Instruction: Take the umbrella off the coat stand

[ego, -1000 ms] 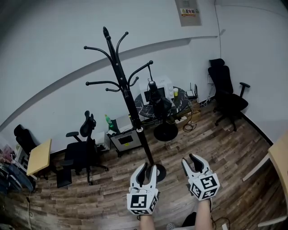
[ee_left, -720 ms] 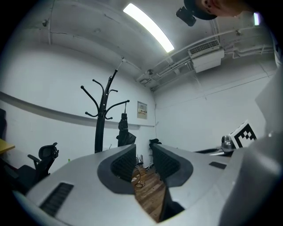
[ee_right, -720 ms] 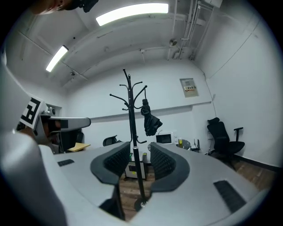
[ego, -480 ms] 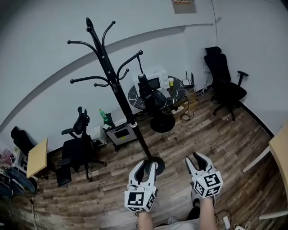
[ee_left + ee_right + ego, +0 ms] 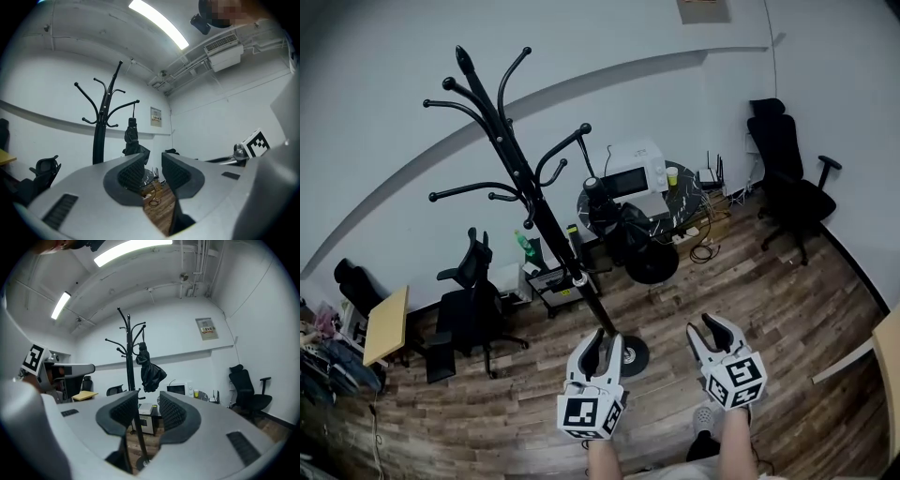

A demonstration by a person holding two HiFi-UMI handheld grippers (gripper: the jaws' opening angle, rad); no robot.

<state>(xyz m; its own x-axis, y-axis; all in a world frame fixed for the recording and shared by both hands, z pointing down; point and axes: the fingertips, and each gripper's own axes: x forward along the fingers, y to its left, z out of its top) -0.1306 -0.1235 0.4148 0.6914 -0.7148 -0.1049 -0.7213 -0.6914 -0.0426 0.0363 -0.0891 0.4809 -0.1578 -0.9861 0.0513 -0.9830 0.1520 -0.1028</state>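
**Now — both grippers empty, umbrella on its hook**

The coat stand (image 5: 540,223) rises black and slightly tilted in the head view, its round base on the wood floor (image 5: 759,291) just beyond the left gripper (image 5: 606,342). The umbrella (image 5: 609,217), black and folded into a loose bundle, hangs by a thin loop from one of the stand's right-hand hooks, well above the floor and in front of a round table (image 5: 686,199) with a white microwave (image 5: 634,169) on it.

The left gripper's jaws stand a narrow gap apart with nothing between them — its own view shows only floor and the far umbrella (image 5: 132,138) past the pads, with the stand (image 5: 99,136) to the left. The right gripper (image 5: 705,330) is held beside the left one, low in the view. Its jaws are likewise a little apart and hold nothing; through the gap the stand's pole (image 5: 128,352) shows at a distance, untouched, and the umbrella (image 5: 149,369) hangs above the jaw tips. Both grippers are well apart from the umbrella.
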